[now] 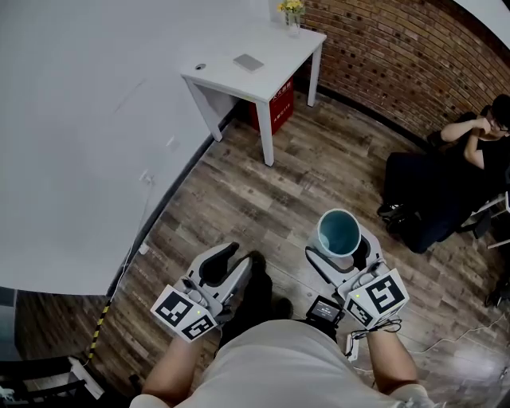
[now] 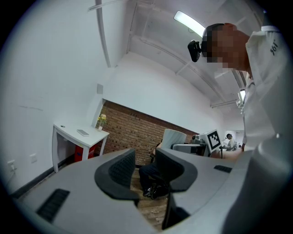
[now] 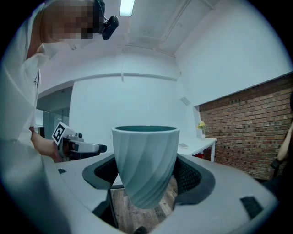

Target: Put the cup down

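**Head view, looking steeply down.** The teal spiral-ribbed cup (image 1: 339, 231) is held upright in the lower right of the frame, above the wooden floor (image 1: 263, 191). It is pinched on both sides by the pads of the right hand-held gripper (image 3: 146, 183). In the right gripper view the cup fills the gap between the jaws, and its rim and darker inner wall are visible. The left hand-held gripper (image 1: 237, 259), at the lower centre-left, is carried with its jaws spread and nothing between them. A white bench (image 1: 271, 76) stands at the upper centre, near a brick wall (image 1: 398, 56), well apart from the cup. A small vase of yellow flowers (image 1: 292, 14) stands on it. A seated person (image 1: 458, 175) is seen at the right edge.
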### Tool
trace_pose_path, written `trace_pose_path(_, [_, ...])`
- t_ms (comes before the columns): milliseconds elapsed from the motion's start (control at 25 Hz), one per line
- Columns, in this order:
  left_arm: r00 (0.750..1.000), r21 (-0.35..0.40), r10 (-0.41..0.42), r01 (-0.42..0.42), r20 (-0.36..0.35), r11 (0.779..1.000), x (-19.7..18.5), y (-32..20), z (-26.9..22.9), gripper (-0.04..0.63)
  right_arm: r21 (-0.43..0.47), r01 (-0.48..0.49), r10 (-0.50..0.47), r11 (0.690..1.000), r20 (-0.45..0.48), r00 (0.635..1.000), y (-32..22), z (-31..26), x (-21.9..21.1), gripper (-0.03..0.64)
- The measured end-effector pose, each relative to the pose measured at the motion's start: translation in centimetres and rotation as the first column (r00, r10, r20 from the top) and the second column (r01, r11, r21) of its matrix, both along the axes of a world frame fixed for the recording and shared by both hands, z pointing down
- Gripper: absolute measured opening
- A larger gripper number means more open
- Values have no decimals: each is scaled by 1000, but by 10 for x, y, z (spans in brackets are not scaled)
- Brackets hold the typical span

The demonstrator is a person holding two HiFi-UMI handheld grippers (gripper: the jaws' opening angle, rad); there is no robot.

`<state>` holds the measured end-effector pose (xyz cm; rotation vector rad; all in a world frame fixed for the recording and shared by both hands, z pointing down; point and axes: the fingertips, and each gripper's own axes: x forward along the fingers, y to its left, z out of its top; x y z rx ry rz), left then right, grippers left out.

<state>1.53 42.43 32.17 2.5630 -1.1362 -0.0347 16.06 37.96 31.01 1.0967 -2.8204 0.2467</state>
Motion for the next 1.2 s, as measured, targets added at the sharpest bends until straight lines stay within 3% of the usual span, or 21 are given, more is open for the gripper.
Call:
trace_pose_path(800, [998, 1, 59, -59, -8, 998, -99, -204, -3, 129, -1, -83, 83, 997, -15, 996, -198, -3, -92, 373])
trace_pose_path(1200, [993, -27, 115, -115, -16, 993, -97, -261, 10, 129, 9, -106, 107, 994, -18, 994, -257, -2, -104, 373])
